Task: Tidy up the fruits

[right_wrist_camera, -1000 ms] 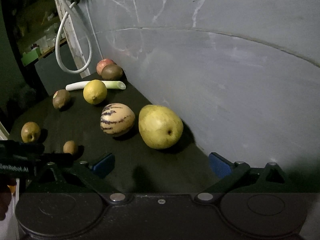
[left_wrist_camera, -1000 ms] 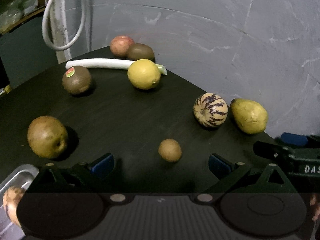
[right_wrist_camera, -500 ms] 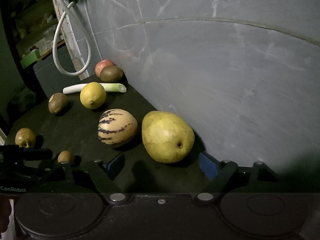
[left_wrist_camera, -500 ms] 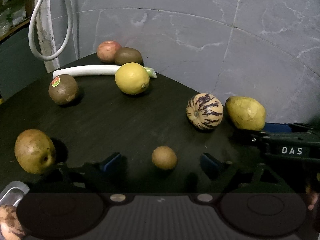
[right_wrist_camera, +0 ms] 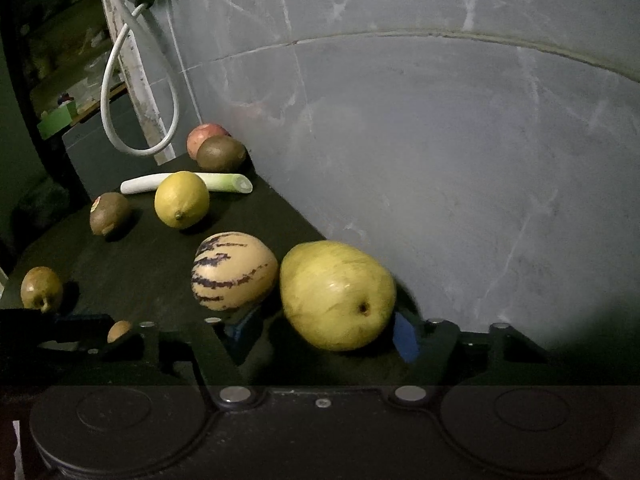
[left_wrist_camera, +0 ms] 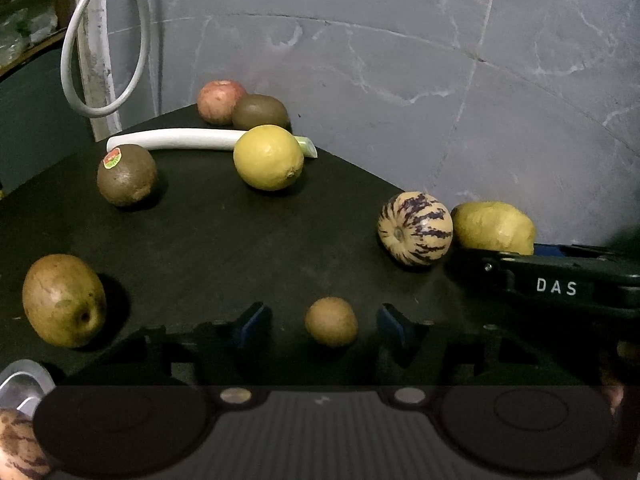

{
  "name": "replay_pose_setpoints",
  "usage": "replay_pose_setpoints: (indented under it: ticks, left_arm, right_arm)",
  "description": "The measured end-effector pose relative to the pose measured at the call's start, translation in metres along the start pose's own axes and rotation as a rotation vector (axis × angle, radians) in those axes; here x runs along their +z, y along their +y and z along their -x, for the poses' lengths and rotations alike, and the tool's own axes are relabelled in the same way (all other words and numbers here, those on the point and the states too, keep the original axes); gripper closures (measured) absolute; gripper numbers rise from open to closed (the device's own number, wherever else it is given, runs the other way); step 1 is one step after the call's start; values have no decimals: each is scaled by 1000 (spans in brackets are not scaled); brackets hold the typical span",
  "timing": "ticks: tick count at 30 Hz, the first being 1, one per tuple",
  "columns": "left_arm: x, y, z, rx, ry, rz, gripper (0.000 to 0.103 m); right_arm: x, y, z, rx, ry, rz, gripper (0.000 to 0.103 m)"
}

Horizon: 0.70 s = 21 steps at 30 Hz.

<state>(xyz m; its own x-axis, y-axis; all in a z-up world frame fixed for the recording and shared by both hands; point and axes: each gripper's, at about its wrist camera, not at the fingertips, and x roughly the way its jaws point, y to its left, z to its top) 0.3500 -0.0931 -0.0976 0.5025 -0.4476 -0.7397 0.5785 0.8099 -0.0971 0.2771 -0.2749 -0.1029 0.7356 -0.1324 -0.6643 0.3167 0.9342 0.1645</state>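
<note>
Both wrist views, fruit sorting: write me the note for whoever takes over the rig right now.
Left tool: jaws have just been closing around the small brown fruit; gaps still show on both sides, so not gripped.
Right tool: jaws have just been closing around the big yellow pear; contact unclear.
On the black table: striped melon, lemon, stickered kiwi, brown pear, a second kiwi and red apple at the back, leek.
Done: one speckled fruit by the metal tray.
Left: everything else.
</note>
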Motion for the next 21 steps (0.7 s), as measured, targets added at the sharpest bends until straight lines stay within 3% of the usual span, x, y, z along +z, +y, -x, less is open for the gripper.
replay_pose_setpoints:
  ticks: [5,14,21]
  left_arm:
    - [0,1,1,4,-7,7,51]
    - [1,1,2,-23,-3,30,72]
    - [-3,-1,7,-49,15,74,73]
  right_arm:
    - [1,-3,-1,-9,-9,-5,45]
    - [-1,-5,3,-6,-11,-4,46]
    - [-7,-9,11,11,-14,-5,46]
